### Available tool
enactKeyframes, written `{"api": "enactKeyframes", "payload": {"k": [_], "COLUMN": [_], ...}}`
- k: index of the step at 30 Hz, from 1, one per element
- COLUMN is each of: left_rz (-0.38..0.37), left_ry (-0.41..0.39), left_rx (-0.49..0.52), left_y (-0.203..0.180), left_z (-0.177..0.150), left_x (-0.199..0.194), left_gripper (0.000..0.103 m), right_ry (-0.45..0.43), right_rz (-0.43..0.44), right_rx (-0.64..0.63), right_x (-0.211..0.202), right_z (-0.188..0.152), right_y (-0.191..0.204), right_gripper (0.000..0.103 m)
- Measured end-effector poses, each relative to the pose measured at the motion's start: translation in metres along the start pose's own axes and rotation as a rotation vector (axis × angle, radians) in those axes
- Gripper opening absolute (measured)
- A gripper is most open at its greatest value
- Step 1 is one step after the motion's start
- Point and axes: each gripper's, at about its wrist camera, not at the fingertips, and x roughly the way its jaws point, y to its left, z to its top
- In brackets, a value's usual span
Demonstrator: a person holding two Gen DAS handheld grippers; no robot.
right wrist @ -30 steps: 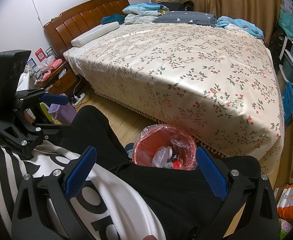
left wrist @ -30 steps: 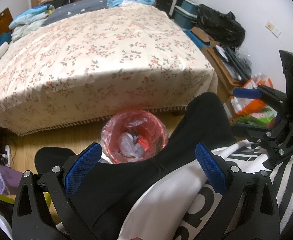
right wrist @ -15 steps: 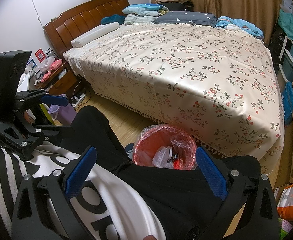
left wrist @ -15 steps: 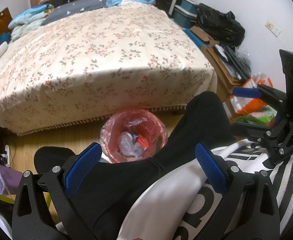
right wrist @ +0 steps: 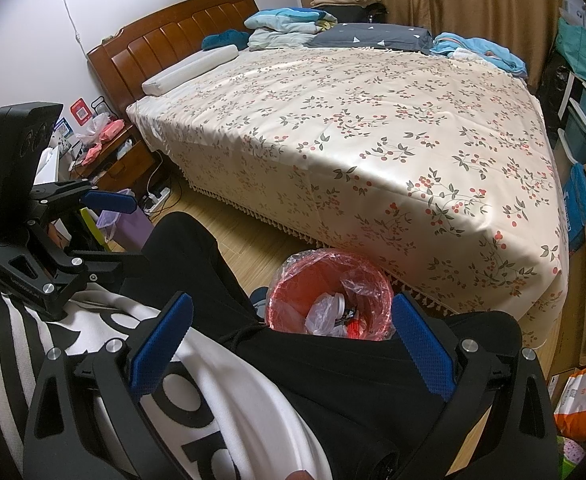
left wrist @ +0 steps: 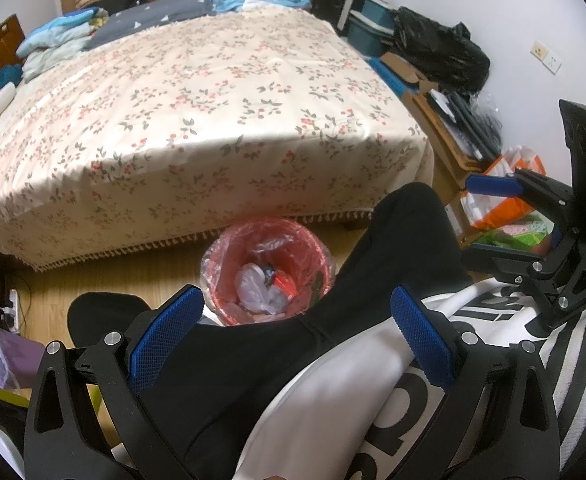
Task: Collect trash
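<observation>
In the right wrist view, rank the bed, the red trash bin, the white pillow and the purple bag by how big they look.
1. Bed, by far the largest.
2. Red trash bin.
3 and 4. White pillow and purple bag look about alike; the pillow lies farther away and the bag is partly hidden, so I won't rank them.

Black trousers (left wrist: 277,364), white shirt (left wrist: 333,408) (black lettering).
</observation>
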Motion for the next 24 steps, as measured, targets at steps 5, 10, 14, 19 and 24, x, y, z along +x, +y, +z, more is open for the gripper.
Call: {"api": "enactKeyframes", "payload": {"k": [5, 10, 14, 19, 24], "left_rz": [0.001, 0.001, 0.000, 0.001, 0.001], "left_ry": [0.000, 0.000, 0.001, 0.000, -0.003], "left_rx": [0.001, 0.001, 0.001, -0.001, 0.000], "left_y": [-0.0004, -0.0006, -0.0009, -0.0005, -0.0003], "left_z": [-0.0002, -0.0002, -0.0001, -0.0003, 0.0000], "left_x": [0.0004, 0.0006, 0.0010, 0.0007, -0.0003], "left_gripper": [0.097, 0.097, 0.097, 0.097, 0.097], "right_ry": [0.000, -0.001, -0.001, -0.001, -0.002], "right_rz": [0.000, 0.000, 0.000, 0.001, 0.000], "right_rx": [-0.001, 0.000, 0.001, 0.001, 0.000], "right_x": [-0.0001, -0.0005, -0.0003, -0.0006, -0.0007], "right_z": [-0.0004, 0.0005, 0.0008, 0.0009, 0.0005], "right_y": [-0.0006, -0.0001, 0.0000, -0.0004, -0.0006], "right_gripper": [0.098, 0.098, 0.098, 0.098, 0.098]}}
